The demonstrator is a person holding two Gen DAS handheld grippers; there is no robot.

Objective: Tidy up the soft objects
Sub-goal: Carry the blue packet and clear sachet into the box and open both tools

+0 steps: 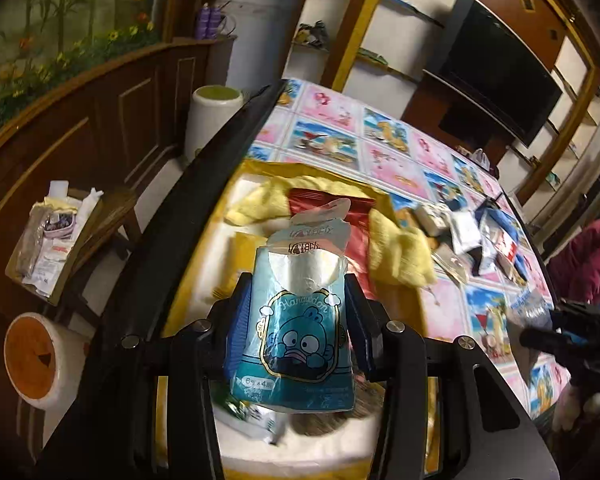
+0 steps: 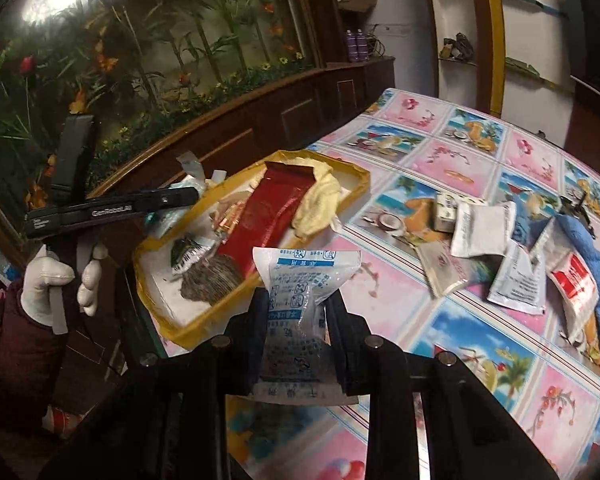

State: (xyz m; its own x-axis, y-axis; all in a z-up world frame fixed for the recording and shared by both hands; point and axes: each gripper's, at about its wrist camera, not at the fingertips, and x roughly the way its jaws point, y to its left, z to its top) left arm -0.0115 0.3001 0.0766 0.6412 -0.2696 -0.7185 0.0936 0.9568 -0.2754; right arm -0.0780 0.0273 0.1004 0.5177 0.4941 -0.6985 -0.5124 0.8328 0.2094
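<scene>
My left gripper [image 1: 298, 320] is shut on a blue cartoon tissue pack [image 1: 296, 332] and holds it above the yellow-rimmed white box [image 1: 204, 280]. The box [image 2: 360, 178] holds a yellow cloth [image 1: 396, 248], a red pouch [image 2: 268, 208] and a brown fuzzy item [image 2: 210, 284]. My right gripper [image 2: 296, 312] is shut on a clear white packet with blue print [image 2: 296, 280], held over the table just right of the box. The left gripper's body [image 2: 112, 210] shows over the box's left edge in the right wrist view.
Several packets [image 2: 480, 232], a small carton [image 2: 446, 212] and a blue towel [image 2: 588, 256] lie scattered on the patterned tablecloth [image 2: 480, 340] to the right. A wooden cabinet [image 1: 100, 120], a stool with clutter [image 1: 60, 240] and white rolls [image 1: 212, 120] stand left of the table.
</scene>
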